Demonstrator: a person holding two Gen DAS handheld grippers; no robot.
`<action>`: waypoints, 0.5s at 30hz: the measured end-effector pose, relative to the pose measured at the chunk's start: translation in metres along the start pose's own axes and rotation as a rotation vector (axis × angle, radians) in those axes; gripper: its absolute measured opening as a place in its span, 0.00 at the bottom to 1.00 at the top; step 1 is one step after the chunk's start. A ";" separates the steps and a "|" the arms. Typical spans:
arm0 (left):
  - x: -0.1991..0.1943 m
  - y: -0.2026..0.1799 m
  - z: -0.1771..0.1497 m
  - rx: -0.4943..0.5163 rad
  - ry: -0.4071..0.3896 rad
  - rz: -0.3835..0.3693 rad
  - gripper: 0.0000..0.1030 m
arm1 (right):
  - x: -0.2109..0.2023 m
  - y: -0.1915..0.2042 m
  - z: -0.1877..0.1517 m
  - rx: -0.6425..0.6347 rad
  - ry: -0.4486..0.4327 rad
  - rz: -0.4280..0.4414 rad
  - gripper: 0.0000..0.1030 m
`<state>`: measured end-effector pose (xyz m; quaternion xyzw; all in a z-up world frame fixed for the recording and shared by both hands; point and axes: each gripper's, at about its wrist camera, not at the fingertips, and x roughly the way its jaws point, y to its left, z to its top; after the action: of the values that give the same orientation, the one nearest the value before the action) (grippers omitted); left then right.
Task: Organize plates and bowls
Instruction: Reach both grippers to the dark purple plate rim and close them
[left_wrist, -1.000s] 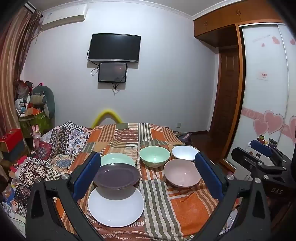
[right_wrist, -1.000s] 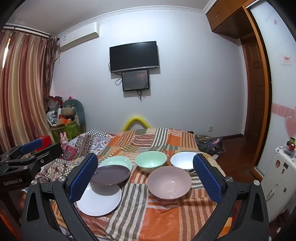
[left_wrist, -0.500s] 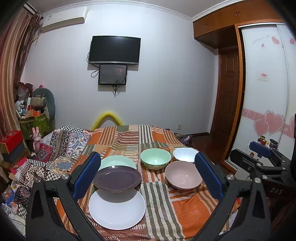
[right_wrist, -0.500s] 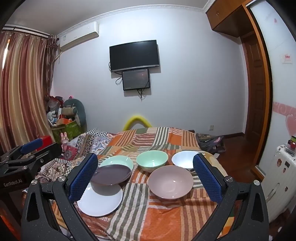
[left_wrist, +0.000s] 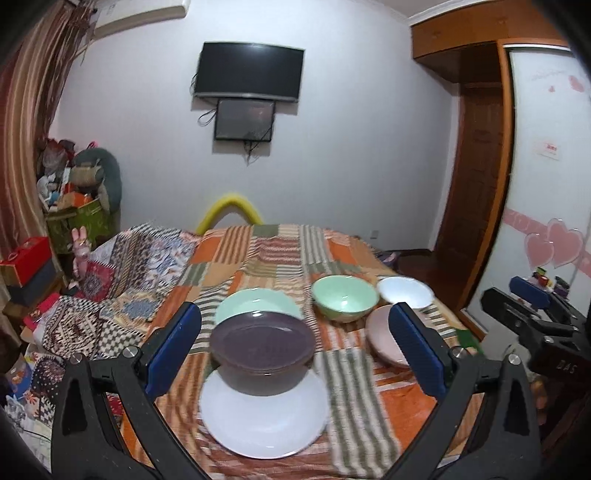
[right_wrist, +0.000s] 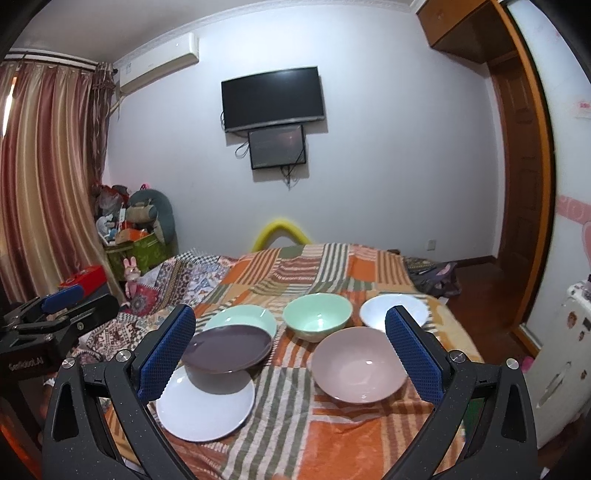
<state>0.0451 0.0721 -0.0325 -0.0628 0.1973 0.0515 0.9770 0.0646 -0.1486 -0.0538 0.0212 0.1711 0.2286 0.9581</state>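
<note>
With both grippers wide open and empty, approach purple plate (left_wrist: 261, 339) using left gripper (left_wrist: 293, 352): dead ahead, nearer than right gripper (right_wrist: 290, 350), overlapping white plate (left_wrist: 264, 421).

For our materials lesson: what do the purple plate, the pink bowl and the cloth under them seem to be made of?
Purple plate: probably glazed ceramic, though melamine is possible; smooth with a soft sheen.
Pink bowl: likely the same; small bright highlights inside suggest a glossy finish.
Patchwork cloth: woven fabric, matte, with folds and striped patches.
</note>
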 end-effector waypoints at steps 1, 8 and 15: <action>0.008 0.010 0.000 -0.007 0.016 0.008 1.00 | 0.005 0.001 -0.001 -0.002 0.011 0.008 0.99; 0.061 0.068 -0.008 -0.065 0.115 0.067 1.00 | 0.055 0.013 -0.010 -0.017 0.107 0.042 0.99; 0.131 0.110 -0.024 -0.082 0.250 0.086 0.82 | 0.117 0.024 -0.028 -0.018 0.253 0.059 0.80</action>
<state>0.1423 0.1870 -0.1174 -0.1001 0.3178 0.0930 0.9382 0.1424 -0.0758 -0.1146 -0.0114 0.2879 0.2590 0.9219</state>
